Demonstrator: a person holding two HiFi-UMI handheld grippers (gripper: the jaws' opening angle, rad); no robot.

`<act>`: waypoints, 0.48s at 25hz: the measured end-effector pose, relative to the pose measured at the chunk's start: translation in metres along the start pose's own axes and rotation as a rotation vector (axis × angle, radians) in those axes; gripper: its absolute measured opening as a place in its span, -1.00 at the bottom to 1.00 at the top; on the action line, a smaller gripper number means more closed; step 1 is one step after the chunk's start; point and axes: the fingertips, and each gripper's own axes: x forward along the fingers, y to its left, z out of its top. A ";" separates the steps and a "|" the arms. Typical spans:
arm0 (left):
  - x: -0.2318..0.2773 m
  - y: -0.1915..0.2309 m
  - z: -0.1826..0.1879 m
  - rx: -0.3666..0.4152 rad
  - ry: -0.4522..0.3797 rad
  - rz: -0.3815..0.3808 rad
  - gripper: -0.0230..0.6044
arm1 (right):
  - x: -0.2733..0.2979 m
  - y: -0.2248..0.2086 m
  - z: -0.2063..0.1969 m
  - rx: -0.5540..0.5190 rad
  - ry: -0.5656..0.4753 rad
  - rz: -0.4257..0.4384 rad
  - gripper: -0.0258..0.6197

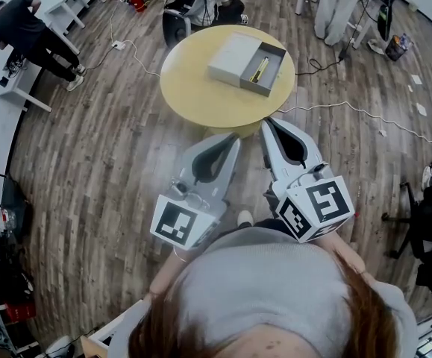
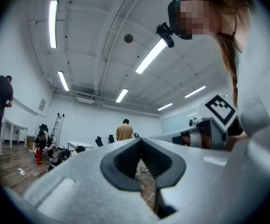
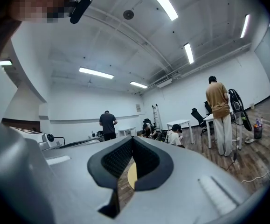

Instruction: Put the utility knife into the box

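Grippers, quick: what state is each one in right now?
Left gripper: closed, holding nothing.
Right gripper: closed, holding nothing.

The knife [image 1: 260, 69] lies in the box [image 1: 277, 63], on the table's [image 1: 193, 95] far right part. The lid [image 1: 233, 58] lies against the box's left side. A person [image 1: 22, 28] stands far left of the table.

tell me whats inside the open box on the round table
A yellow utility knife lies lengthwise in the box, and nothing else shows in it from the head view. Whatever might lie under the knife is covered, and the dark interior hides finer detail.
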 end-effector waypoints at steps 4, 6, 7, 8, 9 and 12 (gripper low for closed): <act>-0.003 -0.022 0.006 0.002 -0.005 -0.007 -0.92 | -0.023 0.005 0.003 -0.022 -0.005 -0.001 -0.92; -0.004 -0.037 0.008 0.001 -0.009 -0.010 -0.92 | -0.039 0.004 0.005 -0.020 -0.012 -0.004 -0.92; -0.005 -0.046 0.008 -0.004 -0.009 -0.009 -0.92 | -0.047 0.002 0.005 -0.020 -0.012 -0.006 -0.92; -0.005 -0.056 0.008 -0.010 -0.004 -0.007 -0.92 | -0.056 0.000 0.004 -0.019 -0.009 -0.007 -0.92; -0.006 -0.066 0.007 -0.017 0.003 -0.002 -0.92 | -0.065 -0.002 0.003 -0.017 -0.003 -0.006 -0.92; -0.013 -0.096 0.004 -0.038 0.024 0.016 -0.92 | -0.094 -0.002 -0.003 -0.011 0.016 0.002 -0.92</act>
